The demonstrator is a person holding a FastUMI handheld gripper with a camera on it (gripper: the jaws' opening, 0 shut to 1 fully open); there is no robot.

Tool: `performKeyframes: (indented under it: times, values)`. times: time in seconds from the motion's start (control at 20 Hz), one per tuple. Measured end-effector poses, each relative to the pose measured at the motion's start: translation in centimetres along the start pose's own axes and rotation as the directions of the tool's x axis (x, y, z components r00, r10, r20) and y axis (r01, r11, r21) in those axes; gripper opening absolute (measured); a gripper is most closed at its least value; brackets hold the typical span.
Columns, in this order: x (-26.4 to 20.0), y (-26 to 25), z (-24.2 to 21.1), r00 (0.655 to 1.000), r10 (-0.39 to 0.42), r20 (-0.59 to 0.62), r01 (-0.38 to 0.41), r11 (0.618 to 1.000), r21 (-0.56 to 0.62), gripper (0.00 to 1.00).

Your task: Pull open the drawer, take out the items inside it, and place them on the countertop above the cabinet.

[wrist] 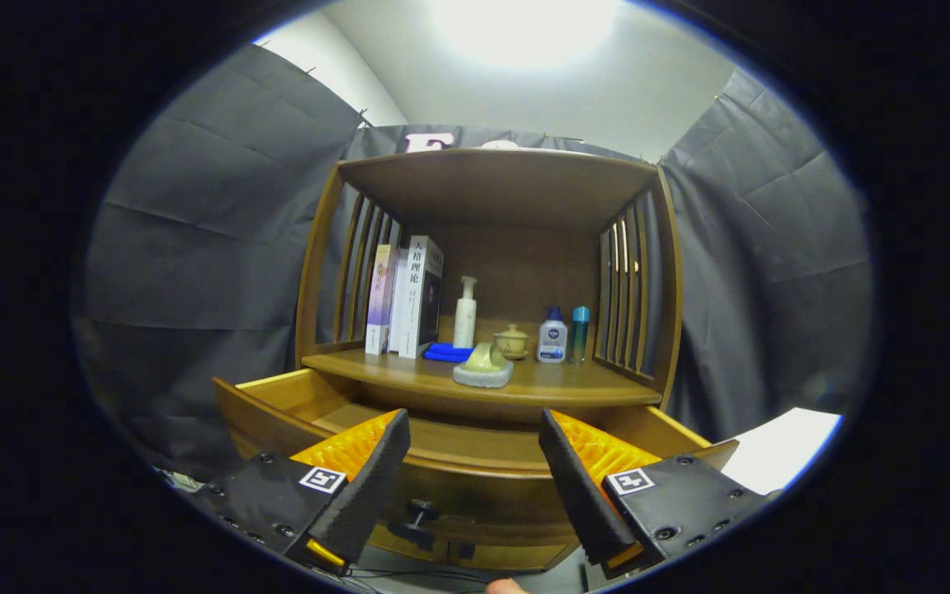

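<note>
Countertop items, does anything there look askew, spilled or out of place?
Nothing stands out. The books, pump bottle and small bottles stand upright on the countertop. The drawer is pulled open, gripper open above it.

The white book [424,293] standing at the left end of the cabinet shelf [409,375] carries large Chinese characters down its spine, 人格理论. The bottle labels are too small to read.

The gripper [475,462] has its fingers spread apart above the pulled-out drawer [277,396].
</note>
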State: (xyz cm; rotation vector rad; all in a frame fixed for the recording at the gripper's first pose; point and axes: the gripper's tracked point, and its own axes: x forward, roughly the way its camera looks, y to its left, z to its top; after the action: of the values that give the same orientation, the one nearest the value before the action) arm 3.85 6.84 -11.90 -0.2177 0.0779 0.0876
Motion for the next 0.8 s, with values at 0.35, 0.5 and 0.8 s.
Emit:
performKeyframes:
  times: [0.35, 0.5, 0.8]
  values:
    - [0.0, -0.3, -1.9, 0.998, -0.061, 0.03, 0.061, 0.998, 0.0, 0.98]
    - [-1.1, -1.3, -3.3, 0.994, -0.106, 0.004, 0.106, 0.994, 0.042, 0.98]
    - [-0.6, -1.4, -7.0, 0.99, -0.095, -0.104, 0.102, 0.993, 0.063, 0.98]
